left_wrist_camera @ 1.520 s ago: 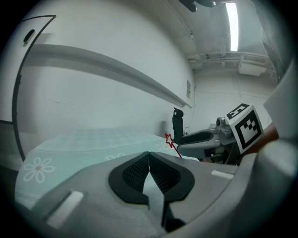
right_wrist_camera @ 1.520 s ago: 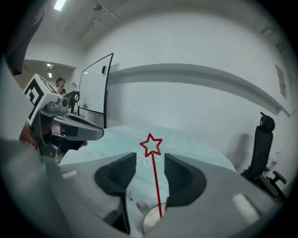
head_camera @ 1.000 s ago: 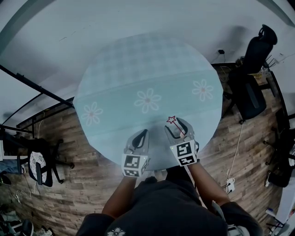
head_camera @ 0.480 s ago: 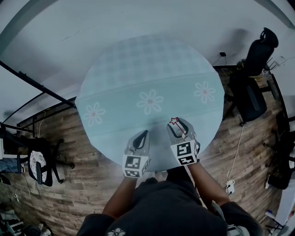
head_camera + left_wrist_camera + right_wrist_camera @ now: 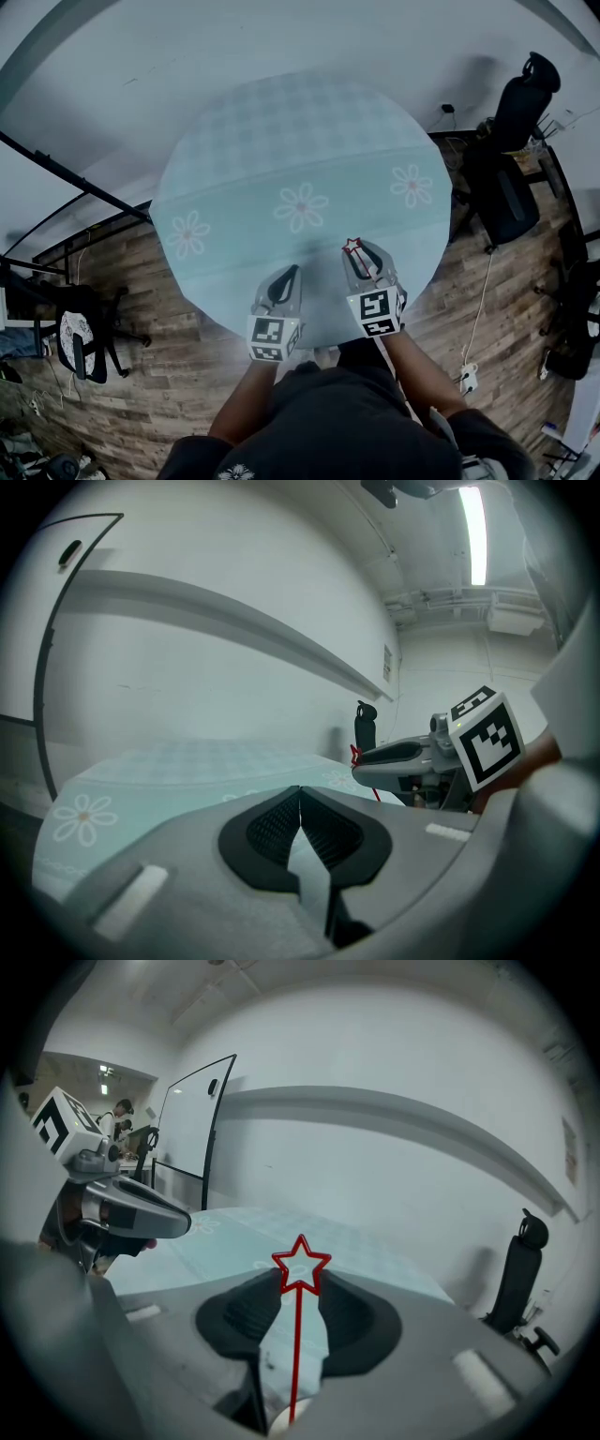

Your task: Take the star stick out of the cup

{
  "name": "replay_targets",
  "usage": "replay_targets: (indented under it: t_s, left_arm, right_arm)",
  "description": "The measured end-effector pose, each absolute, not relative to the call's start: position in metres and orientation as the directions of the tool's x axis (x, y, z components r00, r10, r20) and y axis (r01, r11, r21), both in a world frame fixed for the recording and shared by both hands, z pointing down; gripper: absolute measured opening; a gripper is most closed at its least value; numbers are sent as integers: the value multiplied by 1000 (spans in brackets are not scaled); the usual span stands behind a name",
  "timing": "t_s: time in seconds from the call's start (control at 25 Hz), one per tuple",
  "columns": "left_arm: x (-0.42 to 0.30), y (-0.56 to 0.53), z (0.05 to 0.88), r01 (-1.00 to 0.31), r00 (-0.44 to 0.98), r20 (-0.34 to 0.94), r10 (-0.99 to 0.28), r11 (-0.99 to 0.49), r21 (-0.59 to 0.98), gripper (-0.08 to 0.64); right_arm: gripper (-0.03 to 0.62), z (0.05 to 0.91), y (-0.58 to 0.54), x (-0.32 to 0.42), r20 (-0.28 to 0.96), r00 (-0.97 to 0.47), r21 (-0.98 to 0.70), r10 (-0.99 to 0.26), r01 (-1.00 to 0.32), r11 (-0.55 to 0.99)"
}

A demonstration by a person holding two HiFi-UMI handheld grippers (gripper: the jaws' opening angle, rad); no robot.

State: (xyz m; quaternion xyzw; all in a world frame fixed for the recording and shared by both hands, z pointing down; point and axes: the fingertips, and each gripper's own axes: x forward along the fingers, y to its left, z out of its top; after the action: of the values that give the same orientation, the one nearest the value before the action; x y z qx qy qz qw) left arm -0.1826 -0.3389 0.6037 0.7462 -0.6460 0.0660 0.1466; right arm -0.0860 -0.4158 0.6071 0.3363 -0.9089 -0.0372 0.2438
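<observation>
Right gripper (image 5: 298, 1288) closing on the star stick (image 5: 297, 1354)
Jaws half-narrowed, stick upright between them, not yet pinched; lifting likely comes next. Left gripper (image 5: 299, 794) alongside is closed, empty.

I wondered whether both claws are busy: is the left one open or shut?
Shut. In the left gripper view the left gripper's pads meet at their tips, with nothing held between them.

A flower-patterned round table (image 5: 300, 141) stands on a wooden floor (image 5: 141, 375); a black office chair (image 5: 511, 187) sits beside its right edge.
</observation>
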Motion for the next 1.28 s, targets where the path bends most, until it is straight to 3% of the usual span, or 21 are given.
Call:
replay_targets:
  t_s: [0.44, 1.28]
  left_arm:
    - [-175, -332, 597, -982, 168, 276, -946, -138, 127, 5]
    - [-170, -324, 510, -971, 233, 105, -967, -225, 80, 5]
  right_arm:
    - [126, 573, -414, -71, 315, -649, 226, -692, -657, 719]
    - [126, 402, -372, -19, -70, -590, 131, -804, -805, 579]
